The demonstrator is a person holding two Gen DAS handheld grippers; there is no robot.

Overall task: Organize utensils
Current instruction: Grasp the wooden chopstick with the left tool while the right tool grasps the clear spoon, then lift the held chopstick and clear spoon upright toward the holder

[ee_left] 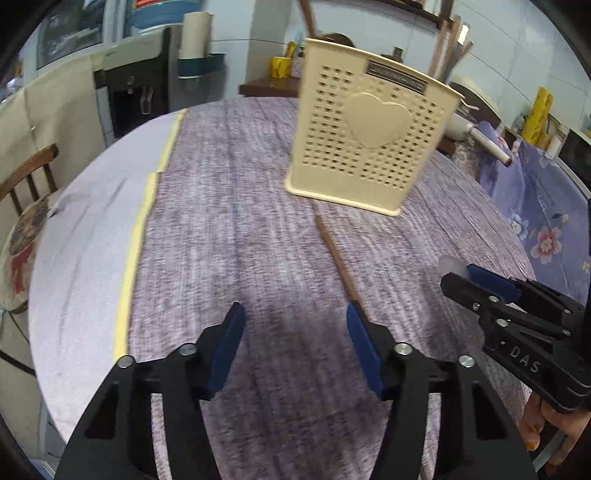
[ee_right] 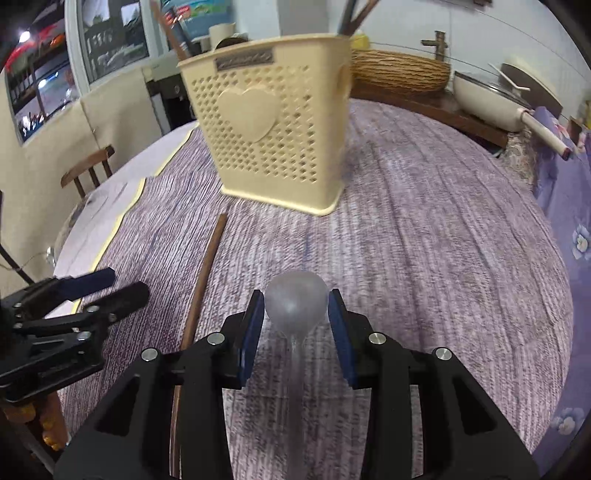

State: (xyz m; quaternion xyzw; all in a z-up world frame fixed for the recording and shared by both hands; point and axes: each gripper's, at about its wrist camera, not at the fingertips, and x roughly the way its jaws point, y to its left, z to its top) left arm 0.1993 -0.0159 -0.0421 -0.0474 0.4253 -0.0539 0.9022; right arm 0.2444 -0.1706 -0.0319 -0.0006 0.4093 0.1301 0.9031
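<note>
A cream perforated utensil holder (ee_left: 369, 129) (ee_right: 273, 129) with a heart on its side stands upright on the purple tablecloth; dark sticks (ee_right: 354, 14) poke out of its top. A brown chopstick (ee_left: 338, 258) (ee_right: 207, 269) lies on the cloth in front of it. My left gripper (ee_left: 295, 310) (ee_right: 129, 282) is open with nothing between its pads; the chopstick's near end passes behind its right finger. My right gripper (ee_right: 295, 295) (ee_left: 458, 275) is shut on the bowl of a translucent plastic spoon (ee_right: 295, 306) (ee_left: 450, 266), whose handle runs back toward the camera.
A wooden chair (ee_left: 29, 177) (ee_right: 88, 170) stands past the table's left edge. At the back right are a woven basket (ee_right: 399, 70) and a cream pan (ee_right: 487, 96) on a wooden board. A floral cloth (ee_left: 535, 206) drapes at the right. A hand (ee_left: 543, 432) holds the right gripper.
</note>
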